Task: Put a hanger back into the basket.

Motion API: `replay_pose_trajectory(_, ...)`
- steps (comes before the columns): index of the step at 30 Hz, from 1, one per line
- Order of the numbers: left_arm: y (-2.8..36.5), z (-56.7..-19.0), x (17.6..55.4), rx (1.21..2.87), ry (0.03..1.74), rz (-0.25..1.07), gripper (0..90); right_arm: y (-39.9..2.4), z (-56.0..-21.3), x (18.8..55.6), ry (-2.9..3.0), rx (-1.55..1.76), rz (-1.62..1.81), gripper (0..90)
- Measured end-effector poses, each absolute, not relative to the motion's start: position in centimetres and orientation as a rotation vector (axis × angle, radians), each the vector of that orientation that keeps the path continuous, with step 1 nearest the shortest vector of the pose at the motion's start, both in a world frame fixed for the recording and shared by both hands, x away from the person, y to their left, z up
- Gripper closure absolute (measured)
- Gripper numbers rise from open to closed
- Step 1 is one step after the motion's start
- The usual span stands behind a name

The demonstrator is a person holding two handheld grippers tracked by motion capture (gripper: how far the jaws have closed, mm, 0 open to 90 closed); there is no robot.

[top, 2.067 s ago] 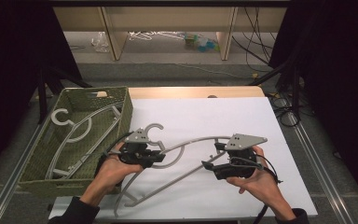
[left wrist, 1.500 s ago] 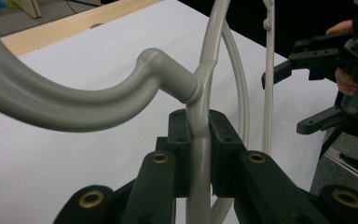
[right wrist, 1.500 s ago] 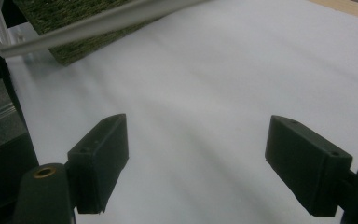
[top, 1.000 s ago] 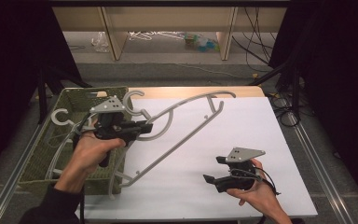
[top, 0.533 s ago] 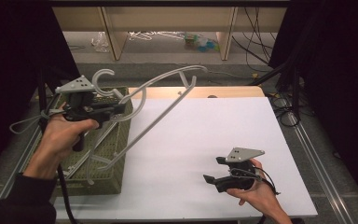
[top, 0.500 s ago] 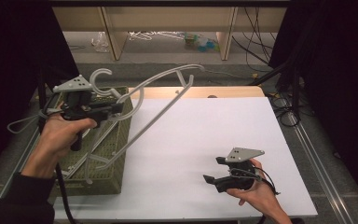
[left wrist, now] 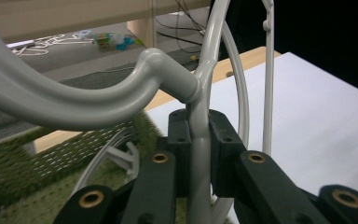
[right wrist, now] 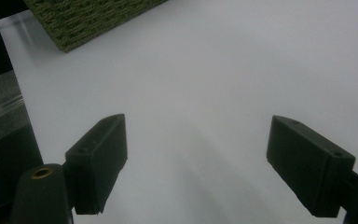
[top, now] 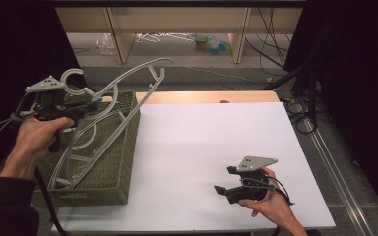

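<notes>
A grey plastic hanger (top: pixel 142 64) hangs tilted in the air above the green woven basket (top: pixel 113 172) at the table's left edge. My left gripper (top: pixel 94 104) is shut on it just below the hook. In the left gripper view the two jaws (left wrist: pixel 199 140) clamp the hanger's neck (left wrist: pixel 121 100), with the basket (left wrist: pixel 9 182) underneath. My right gripper (top: pixel 224 189) rests low at the front right of the white table (top: pixel 202 132). Its jaws (right wrist: pixel 196 135) stand wide open with nothing between them.
More grey hangers (top: pixel 86 142) lie inside the basket. A corner of the basket (right wrist: pixel 93 18) shows far off in the right gripper view. Shelving and cables stand beyond the table's far edge, and a metal rail runs along its right side.
My left hand has carried the hanger further left and slightly up, from above the table's left part to over the basket. The right gripper has stayed put.
</notes>
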State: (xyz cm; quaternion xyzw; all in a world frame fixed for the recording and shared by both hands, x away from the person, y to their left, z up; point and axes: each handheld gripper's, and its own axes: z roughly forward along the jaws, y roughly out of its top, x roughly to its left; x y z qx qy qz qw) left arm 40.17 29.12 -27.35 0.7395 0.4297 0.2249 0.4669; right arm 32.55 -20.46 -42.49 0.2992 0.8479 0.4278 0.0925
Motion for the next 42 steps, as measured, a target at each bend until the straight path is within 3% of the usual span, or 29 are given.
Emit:
replay_pose_trajectory(20,35.6,-32.5,41.5,1.819,1.186,0.642,80.7,-20.5,-42.7,32.6,2.521,0.902,1.268,21.3)
replay_pose_trajectory(42,38.8,-36.3,41.4,1.986,1.345,0.682,80.7,-20.5,-42.7,32.7,2.526,0.909,1.268,21.5)
